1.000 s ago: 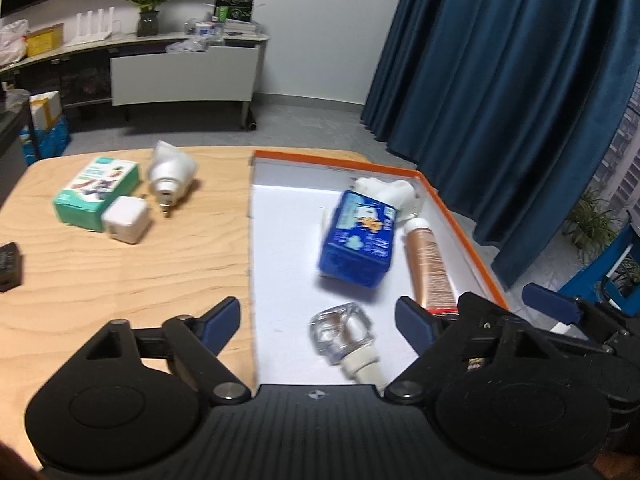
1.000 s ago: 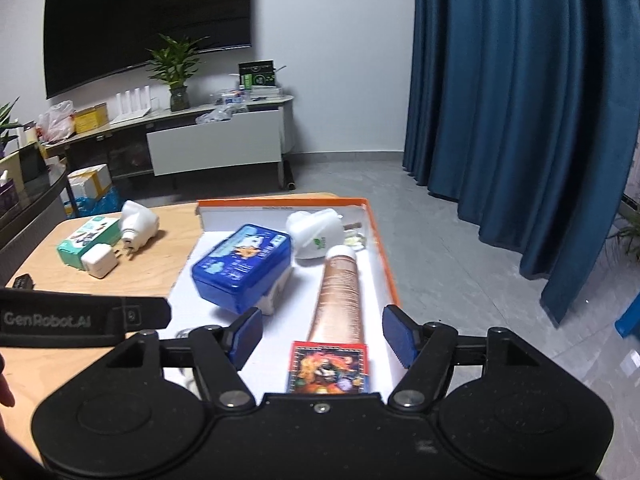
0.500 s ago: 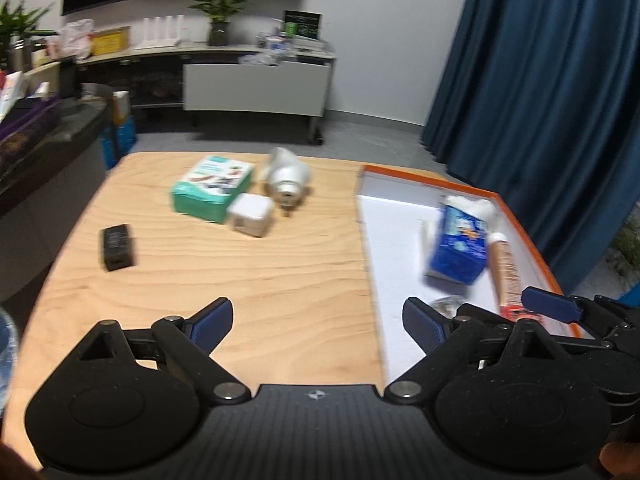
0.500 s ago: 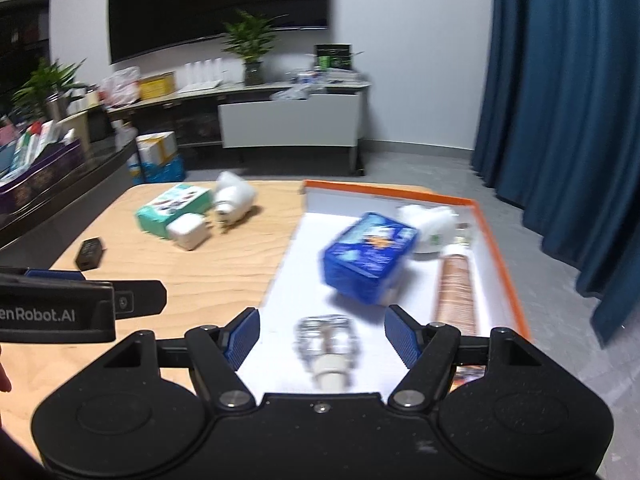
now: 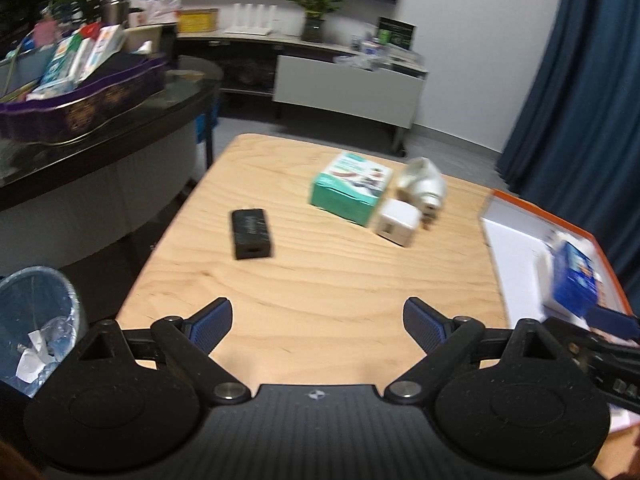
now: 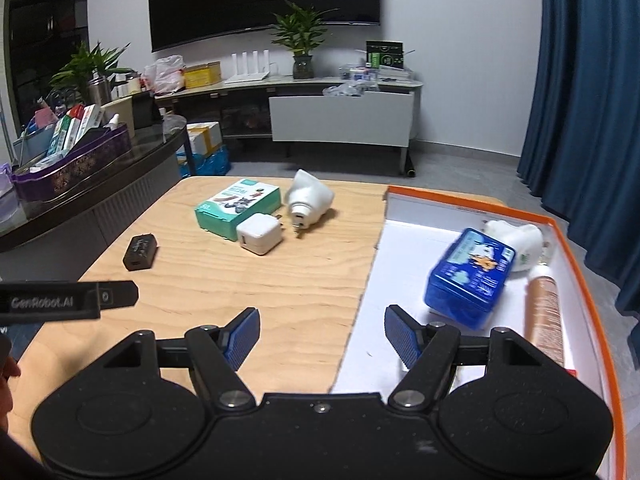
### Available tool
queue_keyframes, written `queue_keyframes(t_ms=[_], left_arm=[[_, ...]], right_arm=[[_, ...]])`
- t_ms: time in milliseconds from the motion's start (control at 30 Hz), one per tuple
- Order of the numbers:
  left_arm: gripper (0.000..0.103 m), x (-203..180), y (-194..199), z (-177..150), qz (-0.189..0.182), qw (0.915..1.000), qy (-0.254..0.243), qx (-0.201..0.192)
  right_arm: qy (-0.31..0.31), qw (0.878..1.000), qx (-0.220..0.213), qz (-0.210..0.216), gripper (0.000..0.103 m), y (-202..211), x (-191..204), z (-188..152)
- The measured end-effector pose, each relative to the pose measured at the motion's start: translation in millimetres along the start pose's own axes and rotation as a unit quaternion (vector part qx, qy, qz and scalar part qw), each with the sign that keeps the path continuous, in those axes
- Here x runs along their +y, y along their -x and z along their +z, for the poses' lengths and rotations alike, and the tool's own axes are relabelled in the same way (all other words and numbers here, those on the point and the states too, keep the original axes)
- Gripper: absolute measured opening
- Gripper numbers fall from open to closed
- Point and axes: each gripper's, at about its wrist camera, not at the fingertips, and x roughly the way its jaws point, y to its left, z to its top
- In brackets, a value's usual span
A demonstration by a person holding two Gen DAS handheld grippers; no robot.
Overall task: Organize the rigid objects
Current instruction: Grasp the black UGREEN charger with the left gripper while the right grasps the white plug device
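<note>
Lying flat, black adapter [image 5: 252, 233] long axis toward camera; both hand-held grippers wide, empty.

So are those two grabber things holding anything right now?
No. Both stand open over the wooden table with nothing between their fingers: the left hand-held gripper, just opened wider, and the right hand-held gripper.

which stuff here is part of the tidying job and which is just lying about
Job:
- orange-rimmed tray
- blue box, white bottle and brown tube, in the tray
- teal box, white charger, white plug adapter and black device, on the wooden table

Lying about:
- bin
- purple basket
- potted plant
</note>
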Motion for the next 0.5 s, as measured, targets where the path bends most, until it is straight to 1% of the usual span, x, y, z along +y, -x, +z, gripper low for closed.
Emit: queue_keyframes(t_ms=[167,267,367,500], left_arm=[[0.095,15.3,-23.6,7.8,0.033,0.9994,0.012,-0.006],[0.095,22.4,-36.3,14.2,0.054,0.9983,0.016,-0.017],[0.095,29.5,-49.7,21.7,0.070,0.9970,0.027,-0.020],[0.095,33.8,-64.8,29.6,0.083,0.9960,0.023,-0.026]], right_arm=[[0.006,1.000,0.000,0.009,0.082,-11.0,4.6,4.9],[0.010,1.000,-0.002,0.011,0.082,-16.0,5.9,9.5],[0.013,1.000,-0.002,0.012,0.082,-22.0,7.5,15.0],[0.020,1.000,0.003,0.017,0.082,-33.3,9.6,23.2]])
